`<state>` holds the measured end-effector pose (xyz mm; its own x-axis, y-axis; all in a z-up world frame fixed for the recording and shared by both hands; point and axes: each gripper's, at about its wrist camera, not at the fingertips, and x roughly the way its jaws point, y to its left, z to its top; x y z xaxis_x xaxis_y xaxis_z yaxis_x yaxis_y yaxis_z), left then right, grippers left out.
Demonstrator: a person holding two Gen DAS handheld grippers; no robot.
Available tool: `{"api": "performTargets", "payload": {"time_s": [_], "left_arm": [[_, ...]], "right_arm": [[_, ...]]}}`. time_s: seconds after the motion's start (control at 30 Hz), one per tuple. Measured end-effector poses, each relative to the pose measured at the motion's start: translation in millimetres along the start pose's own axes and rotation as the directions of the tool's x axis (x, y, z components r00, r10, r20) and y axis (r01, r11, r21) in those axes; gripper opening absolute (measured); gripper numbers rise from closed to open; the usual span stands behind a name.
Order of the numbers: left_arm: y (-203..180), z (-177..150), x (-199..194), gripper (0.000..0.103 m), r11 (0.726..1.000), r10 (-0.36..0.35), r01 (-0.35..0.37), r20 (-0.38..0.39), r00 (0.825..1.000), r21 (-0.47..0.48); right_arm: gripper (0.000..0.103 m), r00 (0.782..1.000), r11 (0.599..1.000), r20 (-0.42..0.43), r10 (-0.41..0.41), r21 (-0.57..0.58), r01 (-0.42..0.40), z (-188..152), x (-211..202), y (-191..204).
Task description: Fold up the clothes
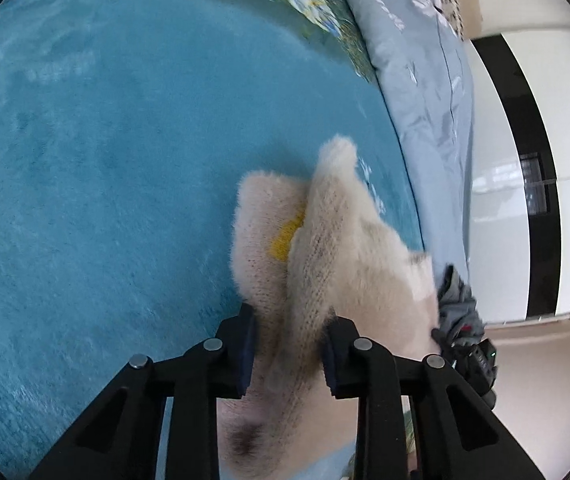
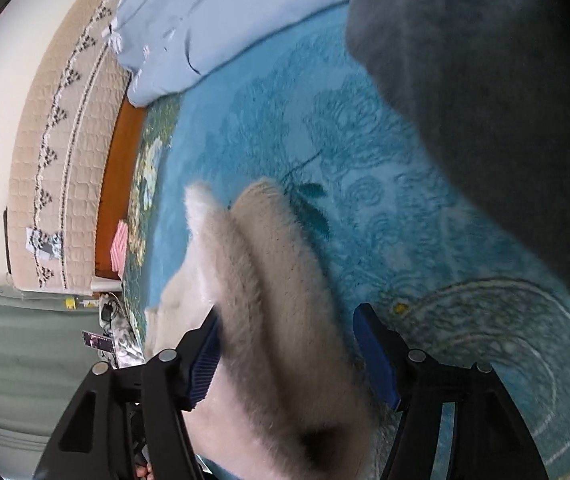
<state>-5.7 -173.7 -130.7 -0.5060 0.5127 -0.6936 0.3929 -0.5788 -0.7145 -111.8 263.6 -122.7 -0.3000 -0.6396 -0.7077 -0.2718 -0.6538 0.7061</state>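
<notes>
Two views, left wrist first: left gripper (image 1: 288, 350) pinches a bunched cream sweater (image 1: 325, 240) between its pads, the knit trailing toward 1 o'clock over a teal blanket (image 1: 105, 160), pale blue pillow (image 1: 417, 72) at 2 o'clock. Right wrist: right gripper (image 2: 293, 354) has the sweater (image 2: 277, 300) between its blue pads (image 2: 205, 360), but whether they clamp it I cannot tell; dark grey cloth (image 2: 485, 100) at 1 o'clock.

Each black tool (image 1: 289, 344) (image 2: 287, 354) has ribbed blue pads.
</notes>
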Motion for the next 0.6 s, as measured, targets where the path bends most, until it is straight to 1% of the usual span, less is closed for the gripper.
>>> {"api": "performTargets", "payload": {"time_s": [0.1,0.17,0.27,0.53,0.6], "left_arm": [[2.3,1.2,7.9,0.029,1.0,0.0,0.0,-0.004,1.0,-0.018],[-0.2,1.6,9.3,0.03,1.0,-0.007,0.006,-0.01,1.0,-0.029],[-1.5,0.3,12.5,0.031,0.999,-0.018,0.017,-0.017,1.0,-0.044],[4.0,-0.3,7.2,0.033,0.998,-0.032,0.03,-0.028,0.999,-0.061],[4.7,-0.5,8.1,0.036,0.997,-0.035,0.032,-0.035,0.999,-0.069]], "right_arm": [[0.068,1.0,0.999,-0.005,0.019,0.029,-0.019,1.5,8.5,-3.4],[0.068,1.0,0.999,0.001,0.014,0.037,-0.014,1.3,9.8,-2.2],[0.068,1.0,0.999,-0.009,0.018,0.027,-0.018,-2.6,13.3,3.6],[0.065,0.999,0.997,0.031,-0.013,0.071,0.011,-9.1,15.6,4.3],[0.065,0.998,0.996,0.043,-0.042,0.078,0.038,-10.0,15.5,8.0]]}}
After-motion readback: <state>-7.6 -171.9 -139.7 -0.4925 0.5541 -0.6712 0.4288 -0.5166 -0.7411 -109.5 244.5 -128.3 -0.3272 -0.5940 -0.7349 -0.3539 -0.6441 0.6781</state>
